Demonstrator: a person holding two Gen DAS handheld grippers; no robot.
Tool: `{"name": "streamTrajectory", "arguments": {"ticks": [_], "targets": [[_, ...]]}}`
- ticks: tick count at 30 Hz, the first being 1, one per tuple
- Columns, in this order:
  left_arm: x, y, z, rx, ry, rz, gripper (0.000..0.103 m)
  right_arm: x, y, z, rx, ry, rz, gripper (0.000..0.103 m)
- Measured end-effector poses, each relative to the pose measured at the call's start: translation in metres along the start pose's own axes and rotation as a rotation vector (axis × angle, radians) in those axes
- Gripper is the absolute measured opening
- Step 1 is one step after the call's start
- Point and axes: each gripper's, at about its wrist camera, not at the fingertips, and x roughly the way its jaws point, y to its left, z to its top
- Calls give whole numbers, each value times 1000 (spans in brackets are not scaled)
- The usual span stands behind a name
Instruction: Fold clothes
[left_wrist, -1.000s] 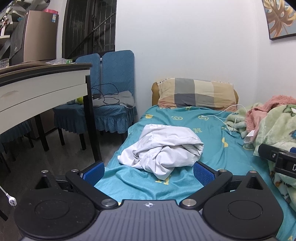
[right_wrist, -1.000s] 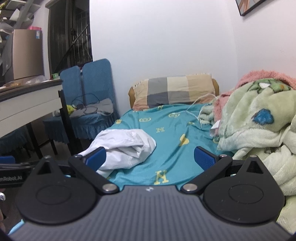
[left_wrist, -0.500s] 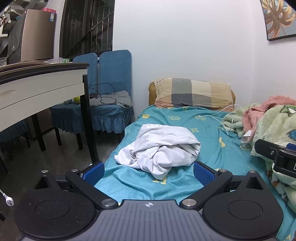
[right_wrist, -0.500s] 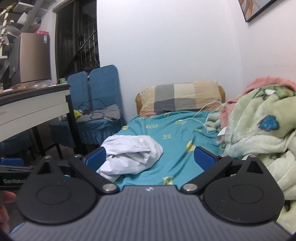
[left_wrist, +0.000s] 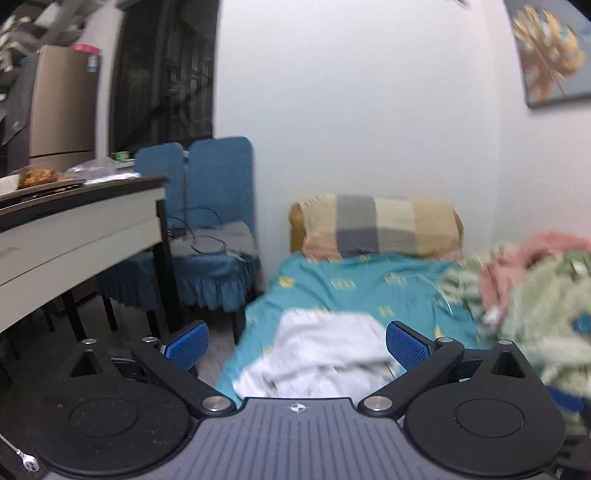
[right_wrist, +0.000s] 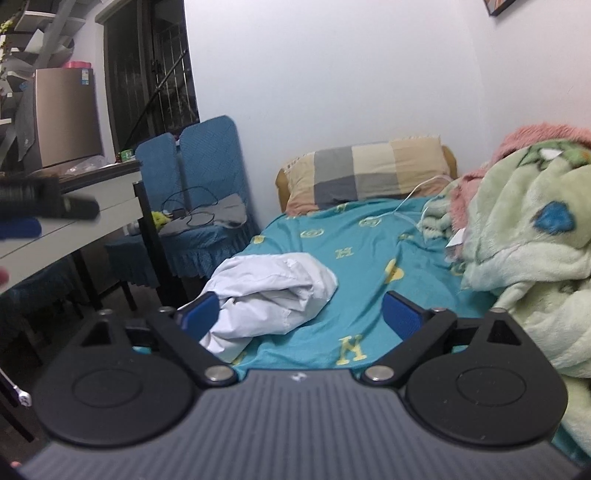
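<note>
A crumpled white garment lies on the bed with the teal sheet, near the bed's foot. It is just ahead of the right gripper, a little toward its left finger, and nothing touches it. The right gripper is spread wide and holds nothing. The left gripper is also released and empty; in its blurred view the same garment sits low between the two blue pads, close in front.

The cloth looks thin, light and very soft, so I think it will sag and slide when it is lifted. It is bunched in several layers, and no collar or sleeve can be told apart. A good place to take hold is probably a free edge on the side nearest each gripper, pinching one layer only, so the bundle can open flat. To the right of the right gripper a green fleece blanket is heaped; a careless reach may catch it.
</note>
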Motion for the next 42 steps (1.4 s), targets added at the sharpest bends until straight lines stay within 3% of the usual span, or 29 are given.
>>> {"name": "streamTrajectory", "arguments": {"ticks": [3,7,13,16,18,19,20,21,23,24,29,32,37,42], "targets": [[10,29,3,-72,-22,16,103,27,12,8,-2,29,39,85],[30,69,-14,-143,30,29,103,78,38,17,-20,64,103,85],[62,114,-38,-236,97,32,103,206,97,10,-97,162,152,85],[80,128,-50,-276,126,25,103,263,127,-6,-200,224,132,83],[91,137,-57,-302,146,20,103,259,125,-1,-204,215,121,84],[97,138,-60,-297,156,23,103,257,124,2,-206,210,116,76],[102,138,-62,-297,166,18,103,255,123,4,-208,206,111,56],[104,138,-63,-303,168,7,101,253,121,7,-211,201,106,47],[107,138,-66,-315,173,-16,100,249,119,12,-215,192,95,18],[109,137,-67,-321,175,-28,99,247,118,14,-217,187,90,14],[102,135,-65,-335,149,-80,99,236,112,28,-226,162,66,11],[92,129,-62,-336,127,-129,98,192,103,53,-205,115,119,11],[71,109,-61,-312,106,-277,96,119,88,96,-169,37,206,9],[43,84,-61,-246,70,-368,95,65,66,117,-95,63,323,9]]}}
